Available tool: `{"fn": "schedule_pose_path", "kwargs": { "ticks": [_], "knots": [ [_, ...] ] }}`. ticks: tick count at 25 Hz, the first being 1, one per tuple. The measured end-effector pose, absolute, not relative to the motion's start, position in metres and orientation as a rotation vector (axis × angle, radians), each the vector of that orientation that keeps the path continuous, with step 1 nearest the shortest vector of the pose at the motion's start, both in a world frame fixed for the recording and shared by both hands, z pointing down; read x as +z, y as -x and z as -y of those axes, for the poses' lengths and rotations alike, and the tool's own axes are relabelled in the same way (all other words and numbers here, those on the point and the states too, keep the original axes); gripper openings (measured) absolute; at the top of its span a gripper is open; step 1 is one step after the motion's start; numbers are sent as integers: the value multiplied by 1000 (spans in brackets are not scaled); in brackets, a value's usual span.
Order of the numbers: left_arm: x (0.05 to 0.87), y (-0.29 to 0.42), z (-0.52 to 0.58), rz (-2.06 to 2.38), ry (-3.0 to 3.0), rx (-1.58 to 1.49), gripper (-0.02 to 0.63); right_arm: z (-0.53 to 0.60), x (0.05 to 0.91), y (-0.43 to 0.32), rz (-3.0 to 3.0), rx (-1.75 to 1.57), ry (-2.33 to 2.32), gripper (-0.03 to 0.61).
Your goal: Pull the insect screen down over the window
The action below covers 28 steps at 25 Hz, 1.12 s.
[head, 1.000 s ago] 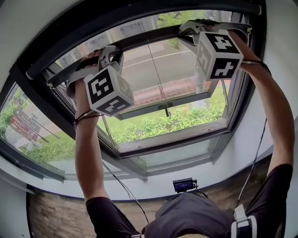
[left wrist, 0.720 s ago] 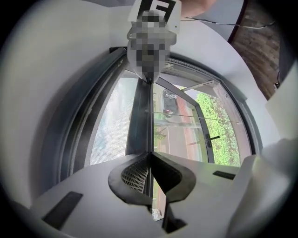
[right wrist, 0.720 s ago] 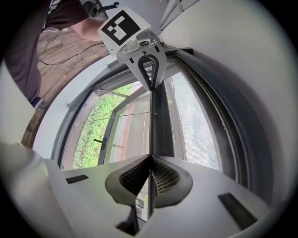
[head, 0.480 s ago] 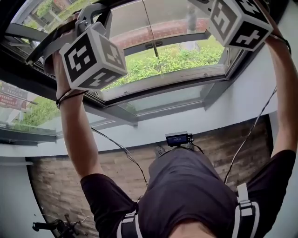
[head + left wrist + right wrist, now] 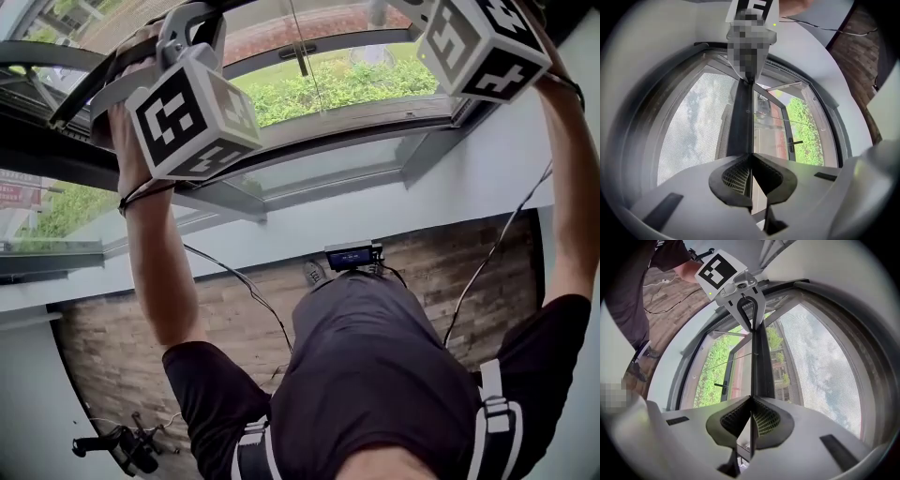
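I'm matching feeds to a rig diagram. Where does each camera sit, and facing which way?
Head view: on the person's head, facing steeply down past the open grey-framed window to the floor; raised forearms and dark-shirted torso show.
Left gripper view: on the left gripper, looking along its jaws, shut on the thin dark screen bar, toward the right gripper; a hand shows.
Right gripper view: on the right gripper, facing back along that bar; the person's torso shows.
Both gripper views share the bar and grey mesh screen.
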<state>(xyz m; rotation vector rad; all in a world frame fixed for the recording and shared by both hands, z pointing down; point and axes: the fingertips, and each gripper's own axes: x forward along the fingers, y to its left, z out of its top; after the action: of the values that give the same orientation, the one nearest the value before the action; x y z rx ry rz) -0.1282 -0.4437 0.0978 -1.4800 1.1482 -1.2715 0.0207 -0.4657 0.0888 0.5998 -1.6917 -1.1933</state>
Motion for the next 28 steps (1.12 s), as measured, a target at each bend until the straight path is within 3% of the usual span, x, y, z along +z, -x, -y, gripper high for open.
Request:
{"fn": "schedule_pose_path", "kwargs": {
  "ticks": [28],
  "knots": [
    [314,120,435,-1002,1798,-1486,23,460,302,-28,1744,-922,-432,23]
  ]
}}
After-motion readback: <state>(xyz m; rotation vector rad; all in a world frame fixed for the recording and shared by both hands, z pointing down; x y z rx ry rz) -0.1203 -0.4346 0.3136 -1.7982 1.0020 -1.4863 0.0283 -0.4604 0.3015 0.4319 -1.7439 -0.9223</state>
